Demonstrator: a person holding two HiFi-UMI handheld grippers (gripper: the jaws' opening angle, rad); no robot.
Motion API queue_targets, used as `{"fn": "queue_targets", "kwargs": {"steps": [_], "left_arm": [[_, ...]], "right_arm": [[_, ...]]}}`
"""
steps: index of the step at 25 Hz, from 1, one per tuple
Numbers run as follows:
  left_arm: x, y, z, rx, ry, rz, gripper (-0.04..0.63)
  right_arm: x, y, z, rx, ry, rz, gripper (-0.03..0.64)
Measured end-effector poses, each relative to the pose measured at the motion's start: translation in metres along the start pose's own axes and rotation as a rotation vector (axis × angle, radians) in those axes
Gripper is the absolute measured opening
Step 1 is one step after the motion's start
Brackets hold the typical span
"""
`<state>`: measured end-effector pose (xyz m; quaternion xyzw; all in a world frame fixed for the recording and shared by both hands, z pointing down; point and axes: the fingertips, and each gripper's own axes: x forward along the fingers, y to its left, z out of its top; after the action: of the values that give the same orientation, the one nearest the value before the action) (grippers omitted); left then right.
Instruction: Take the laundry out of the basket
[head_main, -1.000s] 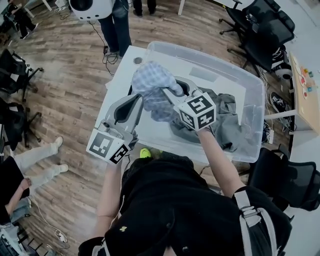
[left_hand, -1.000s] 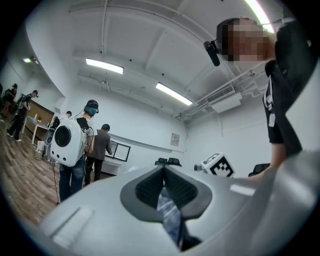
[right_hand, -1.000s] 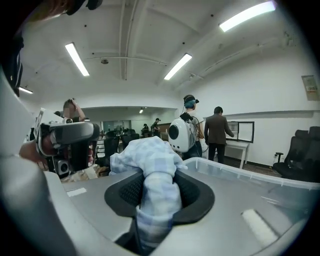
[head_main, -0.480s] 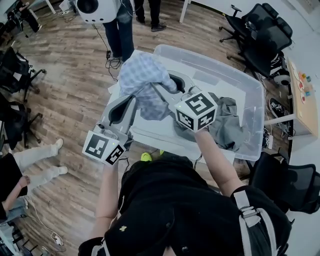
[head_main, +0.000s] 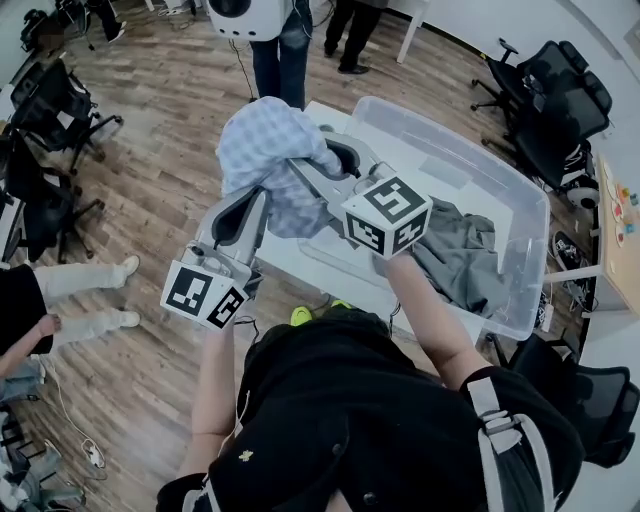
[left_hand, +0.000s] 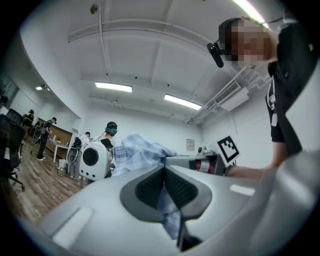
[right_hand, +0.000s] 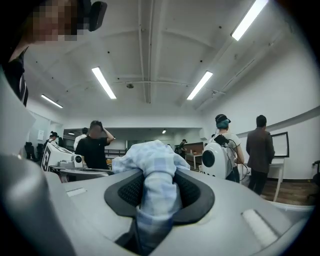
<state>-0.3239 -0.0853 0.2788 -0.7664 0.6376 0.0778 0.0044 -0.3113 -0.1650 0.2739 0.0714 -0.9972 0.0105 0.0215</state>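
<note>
Jaws of the left gripper (head_main: 266, 203) and right gripper (head_main: 310, 172) clamp the checked shirt (head_main: 262, 145) above the left end of the basket (head_main: 430, 150). Grey clothing (head_main: 462, 252) lies inside.

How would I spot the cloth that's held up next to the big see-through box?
Look for the big clear plastic tub. At its left end, up in the air, a light blue checked cloth is pinched by the left tool and the right tool. The only other one, a plain grey cloth, lies inside the tub.
</note>
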Motion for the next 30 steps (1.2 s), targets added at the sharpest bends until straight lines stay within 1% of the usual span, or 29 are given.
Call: {"fn": "queue_targets", "kwargs": {"steps": [3,6,13,19,24,27,30], "left_arm": [[-0.015,0.012,0.013,0.022,-0.023,0.041,0.009],[-0.026,0.020,0.022,0.036,-0.038,0.062,0.009],[-0.051,0.040,0.036,0.051,-0.073,0.138,0.009],[-0.075,0.061,0.047,0.063,-0.095,0.200,0.009],[-0.090,0.071,0.053,0.078,-0.105,0.226,0.009],[-0.093,0.077,0.043,0.083,-0.073,0.231,0.009],[-0.089,0.088,0.018,0.056,-0.011,0.213,0.009]], "right_arm": [[0.019,0.019,0.015,-0.015,-0.026,0.056,0.127],[0.034,0.035,0.028,-0.030,-0.046,0.093,0.126],[0.067,0.075,0.047,-0.034,-0.073,0.202,0.126],[0.093,0.104,0.057,-0.041,-0.083,0.274,0.126],[0.106,0.120,0.061,-0.060,-0.098,0.306,0.126],[0.111,0.120,0.045,-0.056,-0.055,0.306,0.126],[0.117,0.109,0.015,-0.043,0.037,0.277,0.126]]}}
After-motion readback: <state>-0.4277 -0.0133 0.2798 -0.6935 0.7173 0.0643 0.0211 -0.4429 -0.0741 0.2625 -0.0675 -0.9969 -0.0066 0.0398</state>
